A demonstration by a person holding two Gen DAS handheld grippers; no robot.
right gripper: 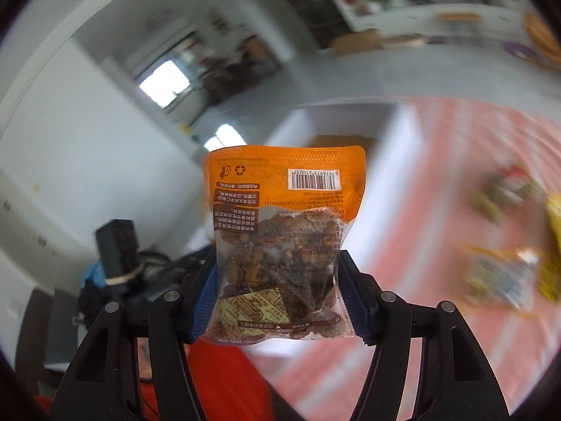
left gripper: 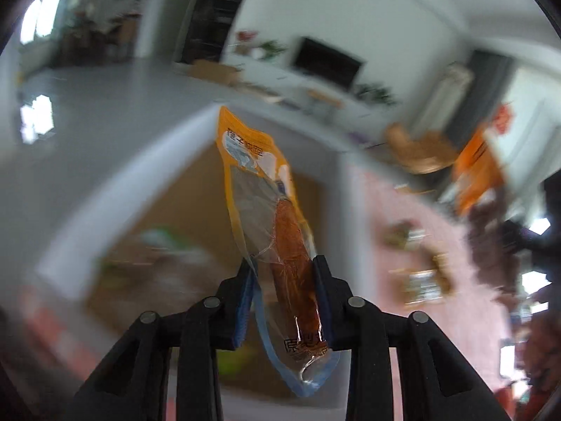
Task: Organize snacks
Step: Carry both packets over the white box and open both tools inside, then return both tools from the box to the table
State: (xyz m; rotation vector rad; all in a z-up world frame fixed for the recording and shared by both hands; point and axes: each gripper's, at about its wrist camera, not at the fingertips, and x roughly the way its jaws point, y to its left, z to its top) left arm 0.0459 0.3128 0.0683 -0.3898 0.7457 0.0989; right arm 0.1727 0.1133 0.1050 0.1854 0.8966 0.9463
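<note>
Left hand-held gripper (left gripper: 284, 273) clamped on a slim sausage packet (left gripper: 270, 217), tip toward 12 o'clock, above an open white box (left gripper: 196, 129). Right hand-held gripper (right gripper: 277, 273) clamped on an orange jerky bag (right gripper: 280, 231); box rim (right gripper: 403, 147) at 1 o'clock. Pink-clothed surface (right gripper: 455, 182) at 3 o'clock carries blurred snack packs (right gripper: 501, 273). Grey floor (left gripper: 105, 105) beyond lies open.

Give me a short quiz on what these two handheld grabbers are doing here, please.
1. True or false: the left gripper holds nothing.
2. Which packet shows a barcode? A) the long sausage packet B) the orange snack pouch
3. What sits behind both packets, blurred?

Key:
1. False; its fingers grip the sausage packet.
2. B, held in the right gripper.
3. A white-rimmed box on a pink striped cloth.
</note>
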